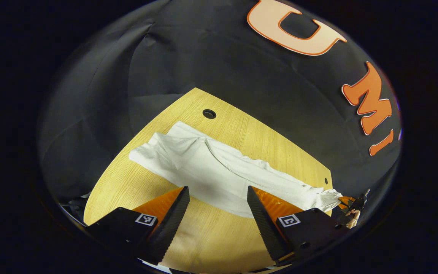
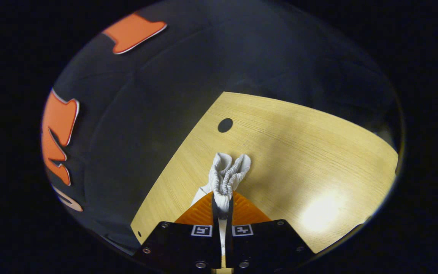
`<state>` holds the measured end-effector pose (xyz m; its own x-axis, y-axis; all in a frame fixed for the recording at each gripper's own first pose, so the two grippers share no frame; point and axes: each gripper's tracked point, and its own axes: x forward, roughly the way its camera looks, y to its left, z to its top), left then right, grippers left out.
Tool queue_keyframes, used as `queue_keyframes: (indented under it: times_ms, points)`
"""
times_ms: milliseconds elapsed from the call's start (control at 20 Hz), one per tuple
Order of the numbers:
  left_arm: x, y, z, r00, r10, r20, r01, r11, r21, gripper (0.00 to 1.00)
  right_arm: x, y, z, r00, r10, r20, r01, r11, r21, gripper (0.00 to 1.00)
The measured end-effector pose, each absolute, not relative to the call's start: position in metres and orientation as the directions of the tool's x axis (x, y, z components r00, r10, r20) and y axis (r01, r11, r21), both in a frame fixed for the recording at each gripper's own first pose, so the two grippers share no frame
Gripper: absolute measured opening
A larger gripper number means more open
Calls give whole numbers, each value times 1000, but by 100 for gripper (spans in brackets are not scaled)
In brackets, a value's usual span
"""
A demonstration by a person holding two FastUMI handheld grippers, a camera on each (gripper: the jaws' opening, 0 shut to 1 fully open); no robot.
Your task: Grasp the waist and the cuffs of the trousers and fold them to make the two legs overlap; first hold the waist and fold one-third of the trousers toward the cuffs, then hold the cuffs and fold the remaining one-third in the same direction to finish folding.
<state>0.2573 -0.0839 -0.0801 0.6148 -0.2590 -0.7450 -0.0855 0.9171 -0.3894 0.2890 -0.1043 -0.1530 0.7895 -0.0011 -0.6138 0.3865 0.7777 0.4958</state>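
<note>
- The trousers (image 1: 219,171) lay stretched out long across the wooden table (image 1: 211,236), pale and wrinkled, seemingly with one leg over the other, so the first fold looked done.
- One end of the trousers, gathered and ribbed like an elastic waist (image 2: 228,171), was bunched up off the table and pinched in the right gripper (image 2: 222,205), whose two fingers were pressed together on the cloth.
- The opposite end of the trousers lay flat on the table; whether it was the cuffs I could not tell for sure.
- The left gripper (image 1: 218,203) hung just short of the trousers' near long edge, fingers spread wide with nothing between them.
- Neither of the third-folds appeared made: the trousers were at full length, so the waist fold looked to be the step in hand and the cuff fold was left.
- Beyond the trousers, a small round hole (image 1: 209,113) sat in the table near its far edge, well clear of the cloth.
- Past the pinched end of the trousers, part of a hand (image 1: 352,219) showed at the other gripper.
- Nothing stood on the table in the way of the fold; wrinkles along the trousers were the only likely nuisance.
</note>
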Motion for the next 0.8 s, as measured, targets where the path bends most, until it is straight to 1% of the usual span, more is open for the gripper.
queue_keyframes:
  times_ms: [50,250,300,450,600,750,800]
  points:
    - [258,-83,-81,613,-265,-744,-86,914,-397,100,292,-89,-144,799,8,-602,352,804,479,4]
    - [263,-77,-82,612,-282,-739,-97,901,-423,100,286,-49,-83,831,74,-551,236,851,469,4]
    - [262,-75,-81,611,-287,-738,-97,898,-430,100,283,-38,-77,832,92,-546,211,859,466,4]
    - [265,-70,-80,617,-294,-730,-94,894,-439,100,279,23,-74,827,149,-542,150,871,467,5]
    - [266,-66,-78,621,-298,-725,-98,888,-448,100,272,65,-74,815,203,-542,107,867,486,4]
    - [266,-63,-79,619,-305,-724,-100,883,-458,100,263,92,-80,803,209,-558,69,898,435,4]
    - [266,-59,-80,617,-289,-732,-103,893,-439,96,261,108,-87,800,209,-563,52,910,412,4]
